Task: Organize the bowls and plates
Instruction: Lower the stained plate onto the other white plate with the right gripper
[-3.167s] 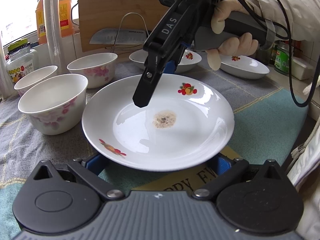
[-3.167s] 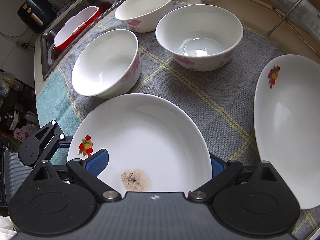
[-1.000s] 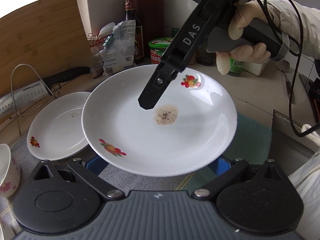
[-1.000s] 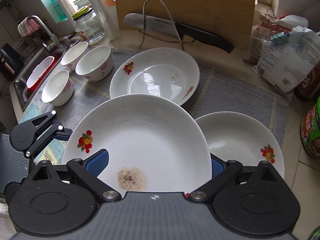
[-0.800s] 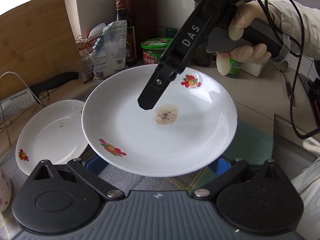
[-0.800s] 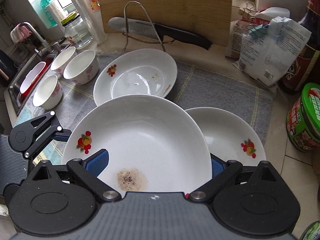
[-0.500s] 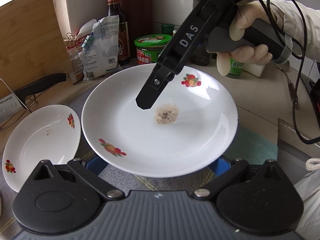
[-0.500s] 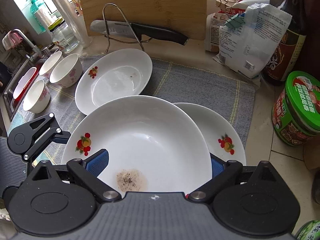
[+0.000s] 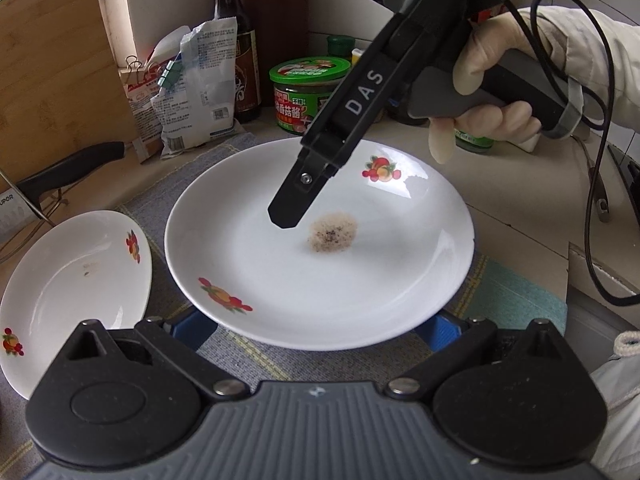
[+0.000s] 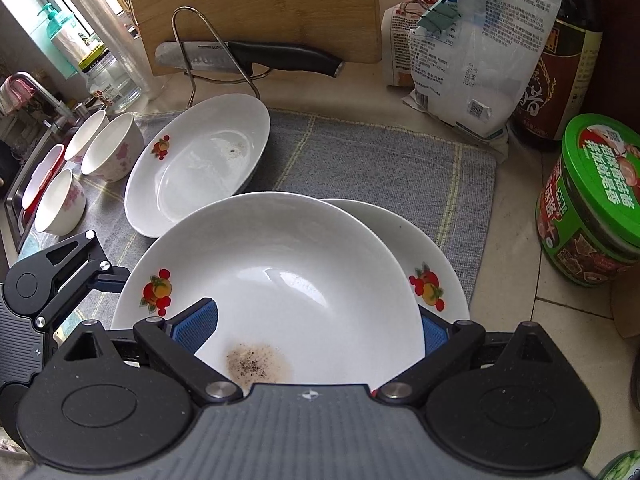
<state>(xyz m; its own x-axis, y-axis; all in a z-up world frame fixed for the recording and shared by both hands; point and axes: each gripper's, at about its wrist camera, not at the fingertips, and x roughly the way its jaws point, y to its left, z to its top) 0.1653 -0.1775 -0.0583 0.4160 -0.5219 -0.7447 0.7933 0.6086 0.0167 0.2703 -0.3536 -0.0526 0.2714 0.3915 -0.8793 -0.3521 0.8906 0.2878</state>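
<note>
You are in the middle of the stacking step: the stained plate (image 10: 280, 280) is carried in the air between your two grippers and hangs over the plate on the mat (image 10: 436, 256) at the right end of the grey mat (image 10: 360, 152), overlapping most of it in the right wrist view.

Your left gripper (image 9: 316, 326) has its blue pads spread wide, one at each side of the plate's near rim; they seem to cradle the plate from under the rim, though the contact itself is hidden. Your right gripper (image 10: 312, 332) is spread just as wide across the opposite rim, with the left pad (image 10: 196, 328) lying over the inside of the plate near the brown stain (image 10: 256, 364). Whether either pair actually presses the rim, you cannot tell from here.

A third plate (image 10: 196, 164) lies further left on the mat, apart from the stack target, and three bowls (image 10: 112, 152) stand grouped near the sink.

Next, judge the centring: the held plate sits slightly left of the one beneath, so shift it a little right, keep it level, and lower it straight down before you let both grippers slide out from the rim
</note>
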